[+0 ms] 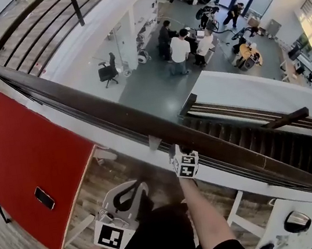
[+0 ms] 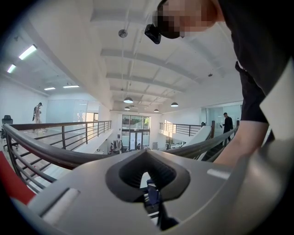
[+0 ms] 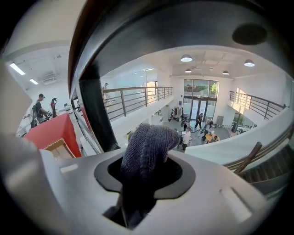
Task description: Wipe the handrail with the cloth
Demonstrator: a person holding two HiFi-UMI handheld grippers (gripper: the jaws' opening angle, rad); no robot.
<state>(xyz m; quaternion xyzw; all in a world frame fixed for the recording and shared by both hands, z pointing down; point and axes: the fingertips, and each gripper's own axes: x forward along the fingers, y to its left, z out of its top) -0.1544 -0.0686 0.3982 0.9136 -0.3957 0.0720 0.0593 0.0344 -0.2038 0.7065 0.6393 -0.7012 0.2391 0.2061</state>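
Two hand-held grippers are at a dark, smooth, rounded handrail [image 1: 82, 100] that runs slantwise over an open atrium with a grey floor far below. The right hand-held gripper [image 1: 183, 162], close up to the rail, is clenched on a grey knitted cloth [image 3: 148, 144] that bulges from its jaws in a soft fold. The left hand-held gripper [image 1: 133, 194] hangs nearer the person, jaws closed on nothing. A flat red worktop [image 1: 26, 159] lies below at the left.

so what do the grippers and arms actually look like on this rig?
Both the left hand-held gripper and the right hand-held gripper have light grey moulded plastic bodies with black ribbed pads lining the jaws. Each carries a white cube with black square markers. No cables visible. The person wears a black short-sleeved top.
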